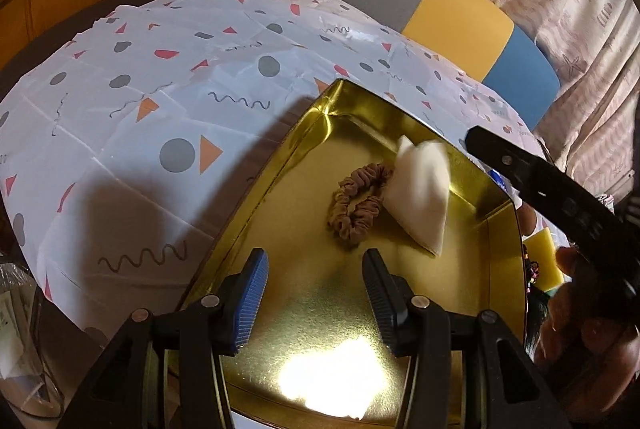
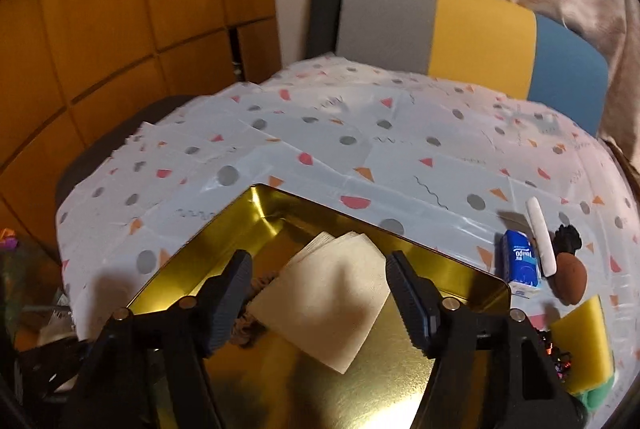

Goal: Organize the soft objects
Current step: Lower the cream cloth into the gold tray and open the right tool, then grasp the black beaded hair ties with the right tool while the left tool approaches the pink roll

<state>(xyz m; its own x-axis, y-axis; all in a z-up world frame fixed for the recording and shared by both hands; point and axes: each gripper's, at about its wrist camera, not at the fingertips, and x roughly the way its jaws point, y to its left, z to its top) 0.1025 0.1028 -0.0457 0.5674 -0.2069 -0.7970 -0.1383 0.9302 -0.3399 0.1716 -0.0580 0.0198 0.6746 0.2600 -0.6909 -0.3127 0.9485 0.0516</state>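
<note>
A gold metal tin (image 1: pixel 296 157) lies open on the patterned tablecloth; it also shows in the right wrist view (image 2: pixel 460 265). Inside it lie a brown scrunchie (image 1: pixel 358 205) and a folded white cloth (image 1: pixel 418 189), the cloth leaning on the tin's right wall. In the right wrist view the cloth (image 2: pixel 332 301) lies between my fingers and the scrunchie (image 2: pixel 244 325) is mostly hidden behind the left finger. My left gripper (image 1: pixel 316 289) is open and empty above the tin floor. My right gripper (image 2: pixel 320 305) is open just above the cloth, jaws wide apart and not touching it.
On the tablecloth (image 2: pixel 360 149) right of the tin lie a small blue carton (image 2: pixel 520 261), a white stick (image 2: pixel 540 237), a brown egg-shaped sponge (image 2: pixel 570 277), a black clip (image 2: pixel 568 237) and a yellow sponge (image 2: pixel 584 337). A striped chair back (image 2: pixel 480 41) stands behind the table.
</note>
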